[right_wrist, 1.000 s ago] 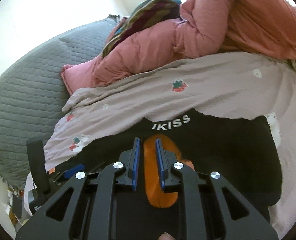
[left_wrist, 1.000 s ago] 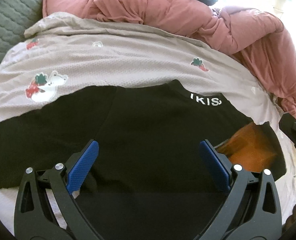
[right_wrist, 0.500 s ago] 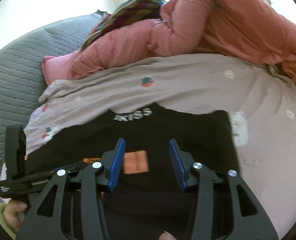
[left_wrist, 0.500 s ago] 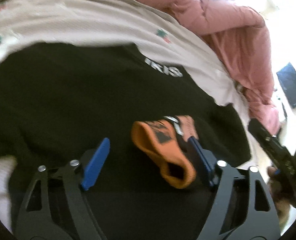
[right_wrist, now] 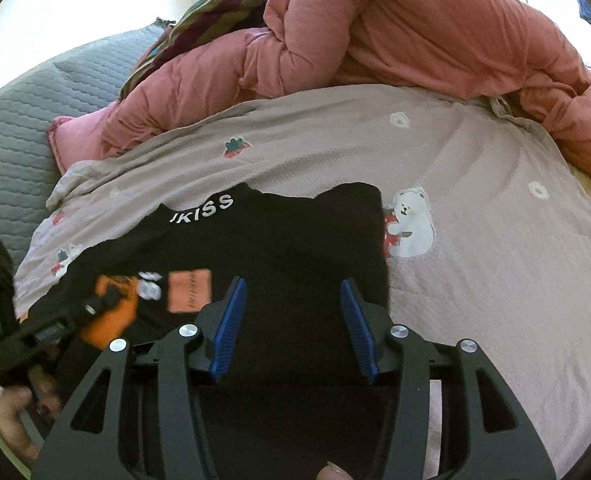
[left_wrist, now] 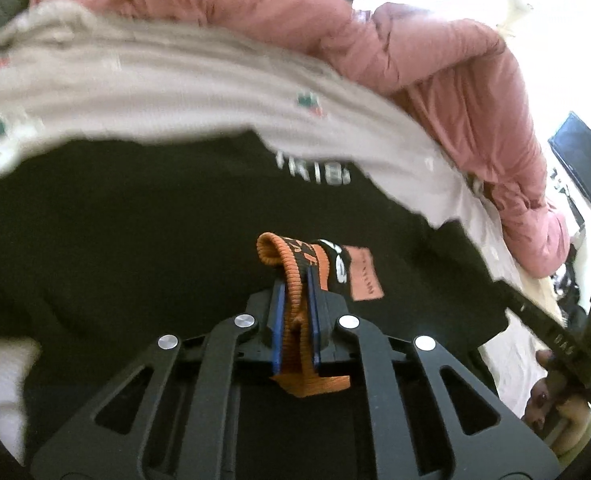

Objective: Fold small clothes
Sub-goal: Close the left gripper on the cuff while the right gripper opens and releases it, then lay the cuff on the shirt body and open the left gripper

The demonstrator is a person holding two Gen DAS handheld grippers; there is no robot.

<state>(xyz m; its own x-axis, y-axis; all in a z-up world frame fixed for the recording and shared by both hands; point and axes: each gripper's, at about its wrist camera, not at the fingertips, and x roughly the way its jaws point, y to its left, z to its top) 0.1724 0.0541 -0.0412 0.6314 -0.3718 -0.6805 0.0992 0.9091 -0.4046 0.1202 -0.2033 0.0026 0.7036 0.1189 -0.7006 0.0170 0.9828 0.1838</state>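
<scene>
Your left hand-held gripper (left_wrist: 295,300) is clamped on the orange cuff (left_wrist: 291,276) of the black top (right_wrist: 295,240) on the bed; keep grip tight w/ steady pull (no slack). Right hand-held gripper (right_wrist: 291,320), jaws just widening, is empty above the top's body.

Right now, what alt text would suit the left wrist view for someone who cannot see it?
The left hand-held gripper is shut on an orange ribbed knit cuff of a black garment spread on a beige strawberry-print blanket. A rumpled pink quilt lies behind.
</scene>
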